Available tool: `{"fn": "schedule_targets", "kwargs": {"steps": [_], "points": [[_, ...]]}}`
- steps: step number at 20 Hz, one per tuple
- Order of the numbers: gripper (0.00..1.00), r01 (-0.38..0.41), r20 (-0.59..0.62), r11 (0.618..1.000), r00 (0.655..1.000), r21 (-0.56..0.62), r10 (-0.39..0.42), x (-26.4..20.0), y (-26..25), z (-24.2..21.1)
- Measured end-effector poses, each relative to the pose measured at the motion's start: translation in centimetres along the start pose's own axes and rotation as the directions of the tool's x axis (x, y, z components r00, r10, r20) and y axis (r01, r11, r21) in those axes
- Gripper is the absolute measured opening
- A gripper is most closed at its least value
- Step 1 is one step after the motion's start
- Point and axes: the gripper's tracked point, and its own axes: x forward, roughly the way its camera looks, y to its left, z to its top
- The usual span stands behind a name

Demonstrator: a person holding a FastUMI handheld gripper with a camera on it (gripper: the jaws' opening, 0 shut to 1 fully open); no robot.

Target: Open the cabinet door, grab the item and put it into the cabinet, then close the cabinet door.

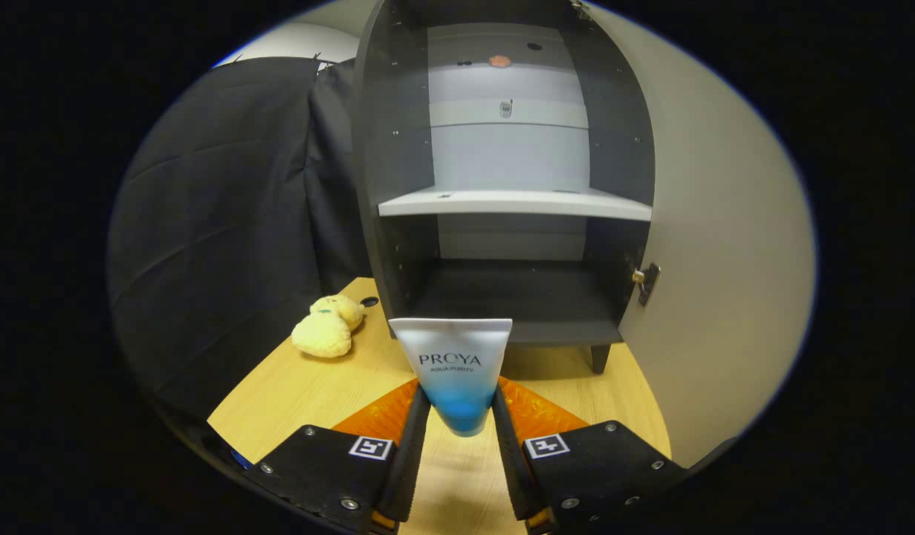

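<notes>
Jaws closed on the tube [458, 375]: both fingers of the gripper [461, 420] press its lower, blue end, crimped white end up. Tube held above the wooden table [316, 386], just in front of the cabinet [502, 223]. Cabinet door [717, 260] swung open to the right. White shelf [513, 202] divides the inside; lower compartment dark. Plush toy [327, 327] lies on the table left of the cabinet.

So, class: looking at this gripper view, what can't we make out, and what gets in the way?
- Tube: its lower end, hidden between the gripper fingers shut on it.
- Plush toy: too small to identify.
- Cabinet top: cut off by the view's edge.
- Door: outer face turned away.
</notes>
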Motion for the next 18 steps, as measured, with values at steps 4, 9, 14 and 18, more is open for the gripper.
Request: {"fn": "schedule_targets", "kwargs": {"steps": [4,9,14,18], "points": [[0.50,0.004,0.054,1.000,0.999,-0.014,-0.003,0.5,-1.0,4.9],[0.50,0.005,0.103,1.000,0.995,-0.005,-0.004,1.4,-2.2,11.1],[0.50,-0.005,0.123,1.000,0.992,0.001,0.005,2.6,-2.9,16.7],[0.50,-0.017,0.151,0.999,0.988,0.032,0.012,3.8,-3.3,21.0]]}}
